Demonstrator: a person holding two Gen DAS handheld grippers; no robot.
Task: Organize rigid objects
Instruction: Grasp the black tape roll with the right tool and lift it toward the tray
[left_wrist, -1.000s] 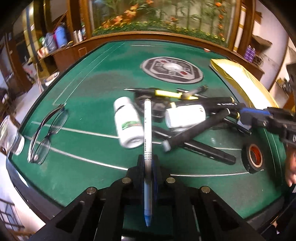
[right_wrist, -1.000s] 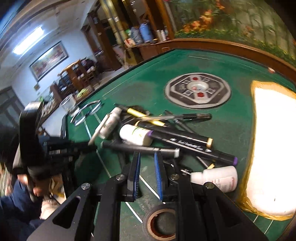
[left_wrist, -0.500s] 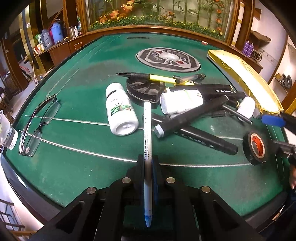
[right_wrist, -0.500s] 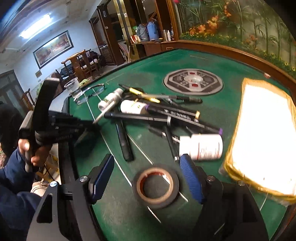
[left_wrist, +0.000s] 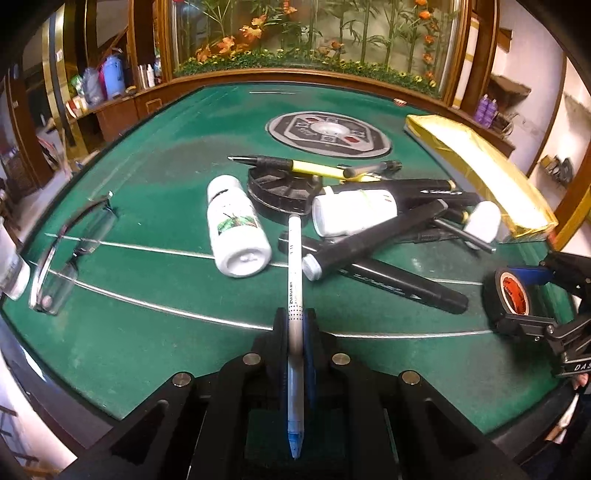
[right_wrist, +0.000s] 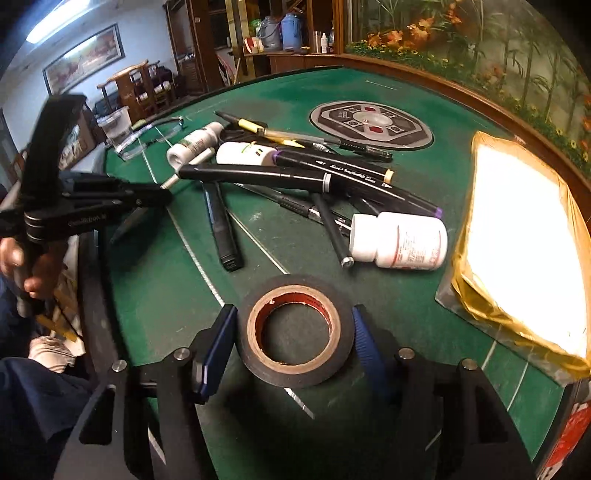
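A: Since half a second earlier, the right tongs (right_wrist: 291, 349) had come forward, so that the black roll of electrical tape with a red-brown core (right_wrist: 294, 330) now lay between their blue pads on the green felt table (right_wrist: 258, 92).

B: Were they gripping it?

A: No, they stood spread, a pad on either side; whether either touched the roll was hard to make out. The left tongs (left_wrist: 295, 332) were pressed together on a slim white pen (left_wrist: 294, 277), its blue tip pointing back toward the camera.

B: And the rest?

A: A heap of black markers (right_wrist: 258, 175) and white plastic bottles (right_wrist: 400, 240) lay beyond the tape, some pens buried under others. Clear-framed spectacles (left_wrist: 62, 258) near the table's left edge were blurred, and a gold foil packet (right_wrist: 524, 251) was washed out by glare.
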